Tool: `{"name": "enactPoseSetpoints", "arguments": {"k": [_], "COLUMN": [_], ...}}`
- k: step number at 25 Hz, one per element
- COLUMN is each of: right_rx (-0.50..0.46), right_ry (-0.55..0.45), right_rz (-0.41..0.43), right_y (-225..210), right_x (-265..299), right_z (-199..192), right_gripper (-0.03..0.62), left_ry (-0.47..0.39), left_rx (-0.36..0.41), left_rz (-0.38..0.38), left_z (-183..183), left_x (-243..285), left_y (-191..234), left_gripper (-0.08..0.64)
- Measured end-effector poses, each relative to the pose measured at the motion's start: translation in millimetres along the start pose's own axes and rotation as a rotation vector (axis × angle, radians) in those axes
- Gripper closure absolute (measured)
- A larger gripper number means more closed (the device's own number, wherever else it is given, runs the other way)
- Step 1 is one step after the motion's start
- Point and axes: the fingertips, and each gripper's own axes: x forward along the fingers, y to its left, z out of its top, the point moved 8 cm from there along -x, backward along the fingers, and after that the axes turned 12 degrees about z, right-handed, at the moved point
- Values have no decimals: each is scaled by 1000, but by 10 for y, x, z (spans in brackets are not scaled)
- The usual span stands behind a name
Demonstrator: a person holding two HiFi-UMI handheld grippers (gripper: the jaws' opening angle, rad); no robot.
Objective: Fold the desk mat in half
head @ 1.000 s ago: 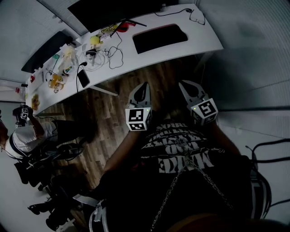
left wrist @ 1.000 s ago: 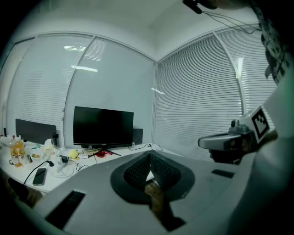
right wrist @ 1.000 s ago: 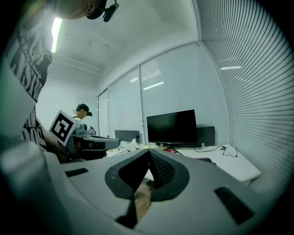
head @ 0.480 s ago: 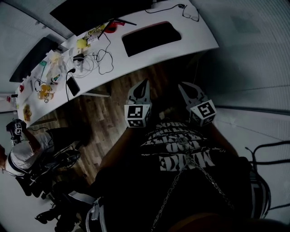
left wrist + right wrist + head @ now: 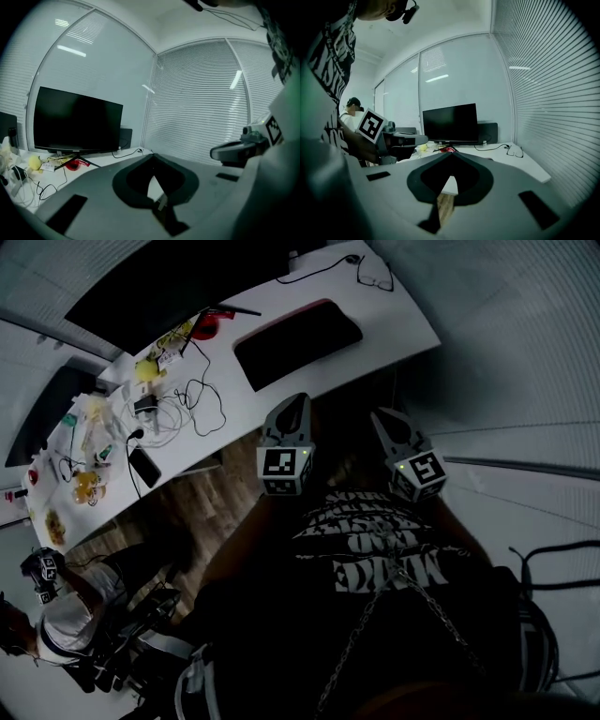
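The dark desk mat (image 5: 297,341) lies flat on the white desk (image 5: 394,329), in front of the big monitor (image 5: 169,287). I hold both grippers up close to my chest, short of the desk's near edge. The left gripper (image 5: 297,400) is shut with nothing in it, its tips pointing toward the mat. The right gripper (image 5: 380,414) is also shut and empty, beside it to the right. In the left gripper view the closed jaws hide the mat and the right gripper (image 5: 236,151) shows at the side. The right gripper view shows the left gripper (image 5: 401,138) beside the monitor (image 5: 450,123).
Cables (image 5: 202,395), a phone (image 5: 145,467), a red thing (image 5: 204,326), yellow items and glasses (image 5: 375,276) lie on the desk. A second monitor (image 5: 47,413) stands farther left. Another person (image 5: 56,620) sits at lower left by chairs. Blinds (image 5: 548,93) close off the right side.
The desk and mat have drawn closer to the grippers in the head view and shifted left. Both grippers stay shut in front of my chest.
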Motion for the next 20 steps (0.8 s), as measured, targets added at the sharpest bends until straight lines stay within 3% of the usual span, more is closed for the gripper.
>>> {"name": "enactPoseSetpoints", "arguments": {"k": [6, 12, 20], "right_rx": [-12, 14, 42], "right_ry": [18, 24, 55], "right_rz": [-30, -44, -38], "right_y": [-1, -8, -250], "right_x": [465, 769, 1004], "right_z": [139, 155, 177], "right_gripper": [592, 592, 592], "left_ry": [-6, -2, 27], "left_rx": [-45, -29, -79], "left_rz": [-35, -109, -81], "left_z": [123, 136, 9], "left_x": [401, 690, 919], "left_y": [482, 664, 916], "left_gripper": [552, 552, 552]}}
